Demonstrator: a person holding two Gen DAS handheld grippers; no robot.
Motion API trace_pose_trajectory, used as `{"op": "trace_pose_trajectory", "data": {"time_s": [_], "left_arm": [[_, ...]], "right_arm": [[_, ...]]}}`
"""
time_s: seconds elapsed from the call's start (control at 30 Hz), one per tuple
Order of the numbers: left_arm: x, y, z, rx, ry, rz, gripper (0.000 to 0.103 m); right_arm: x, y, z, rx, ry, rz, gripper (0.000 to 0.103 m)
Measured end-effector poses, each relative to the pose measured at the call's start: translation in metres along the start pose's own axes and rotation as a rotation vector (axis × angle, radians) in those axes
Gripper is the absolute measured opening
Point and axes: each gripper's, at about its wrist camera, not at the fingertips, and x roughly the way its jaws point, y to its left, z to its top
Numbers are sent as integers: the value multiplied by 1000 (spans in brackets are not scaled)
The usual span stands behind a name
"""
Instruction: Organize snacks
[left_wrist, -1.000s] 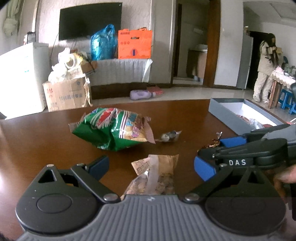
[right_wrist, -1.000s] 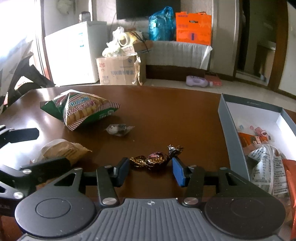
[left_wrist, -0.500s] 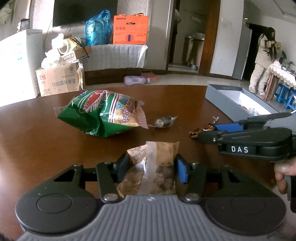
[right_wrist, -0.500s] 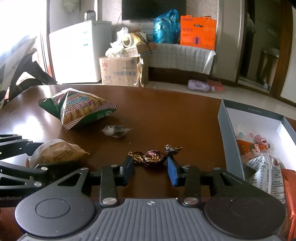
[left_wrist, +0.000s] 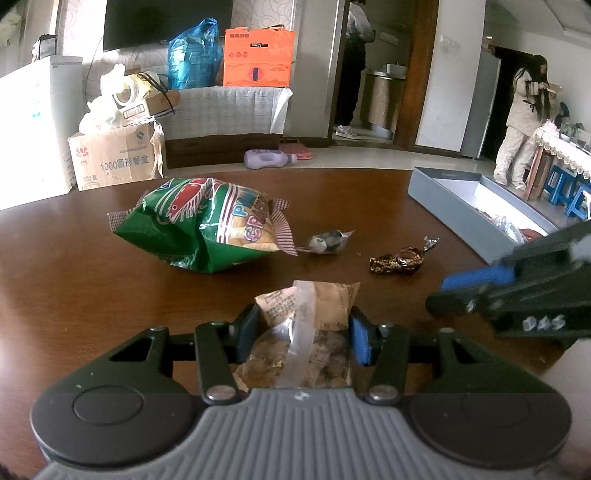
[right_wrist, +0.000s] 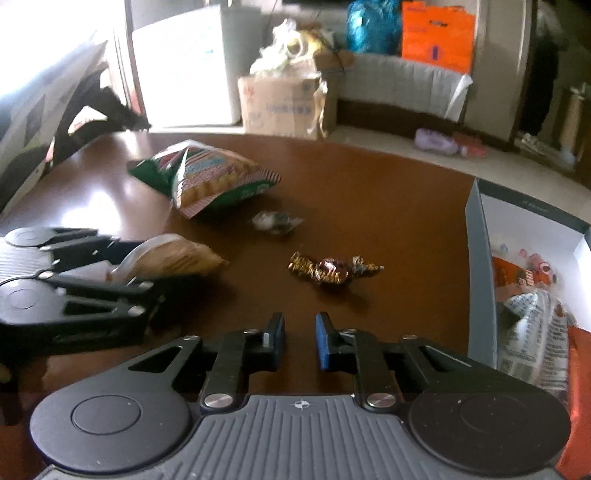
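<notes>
Left gripper (left_wrist: 301, 334) has its jaws clamped on the brown cookie packet (left_wrist: 306, 332) low over the table (left_wrist: 74, 277), right gripper (right_wrist: 299, 339) sits narrowly parted and empty short of the chocolate candy (right_wrist: 332, 268), so I'd lift gently without crushing and carry it to the grey box (left_wrist: 450, 206).

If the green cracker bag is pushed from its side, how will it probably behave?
The green cracker bag looks puffed with air, so probably light; it would likely slide on the glossy wooden table. Its film looks crinkled, so it may dent, and the crackers inside could break.
</notes>
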Motion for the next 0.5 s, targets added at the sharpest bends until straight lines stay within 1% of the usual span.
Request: {"op": "trace_pose_trajectory", "data": {"time_s": [0.03, 0.07, 0.1, 0.13, 0.17, 0.23, 0.27, 0.3, 0.33, 0.37, 0.43, 0.5], "left_arm": [[-1, 0, 0, -4, 0, 2, 50], [-1, 0, -1, -9, -1, 4, 50], [-1, 0, -1, -14, -1, 5, 50], [-1, -1, -1, -15, -1, 4, 50], [-1, -1, -1, -16, -1, 2, 50], [-2, -1, -1, -17, 0, -4, 50], [-2, 0, -1, -18, -1, -6, 50], [-2, 1, -1, -19, -1, -9, 50], [-2, 1, -1, -19, 0, -11, 50], [-2, 1, -1, -20, 0, -13, 50], [-2, 2, -1, -22, 0, -15, 50], [-2, 3, -1, -27, 0, -15, 50]], "right_arm": [[-4, 4, 3, -36, -31, -24, 55], [-6, 8, 6, -74, -69, -73, 85], [-5, 12, 7, -104, -101, -122, 93], [0, 15, 7, -133, -115, -169, 93], [9, 17, 9, -144, -94, -203, 93], [25, 16, 9, -116, -70, -198, 92], [32, 15, 8, -101, -62, -194, 86], [37, 12, 6, -77, -68, -188, 86], [39, 7, 6, -30, -79, -169, 78], [40, 1, 7, 28, -79, -132, 66], [39, -7, 7, 89, -84, -93, 58], [36, -5, 3, 76, -97, -83, 52]]}}
